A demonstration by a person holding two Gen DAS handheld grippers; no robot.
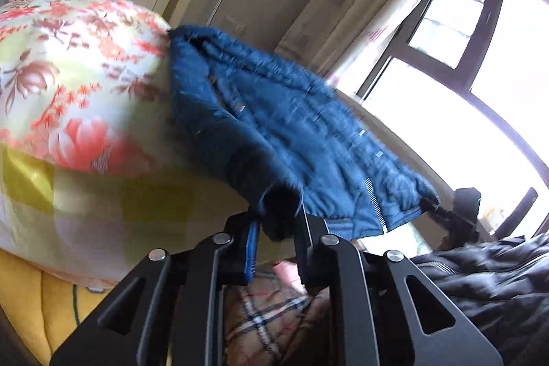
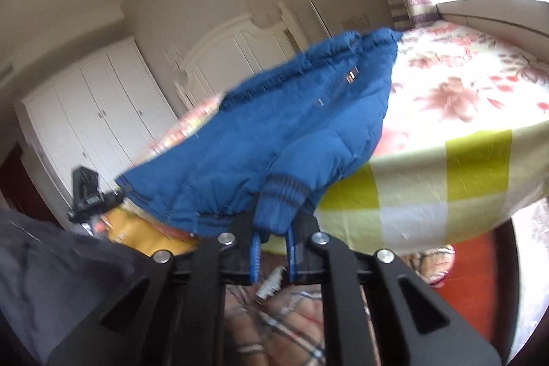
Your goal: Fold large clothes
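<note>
A blue quilted jacket (image 1: pixel 274 126) hangs lifted over the bed, stretched between both grippers; it also shows in the right wrist view (image 2: pixel 291 126). My left gripper (image 1: pixel 279 218) is shut on a dark ribbed cuff (image 1: pixel 279 211) of the jacket. My right gripper (image 2: pixel 272 228) is shut on the other ribbed cuff (image 2: pixel 278 198). The right gripper shows in the left wrist view (image 1: pixel 446 211) at the jacket's far hem corner. The left gripper shows in the right wrist view (image 2: pixel 92 198) at the opposite corner.
The bed carries a floral and yellow-checked sheet (image 1: pixel 68 91), also in the right wrist view (image 2: pixel 463 132). A dark garment (image 1: pixel 480 280) lies at the right. A plaid cloth (image 1: pixel 267 314) lies below. White wardrobes (image 2: pixel 103 108) and a window (image 1: pixel 463 57) stand behind.
</note>
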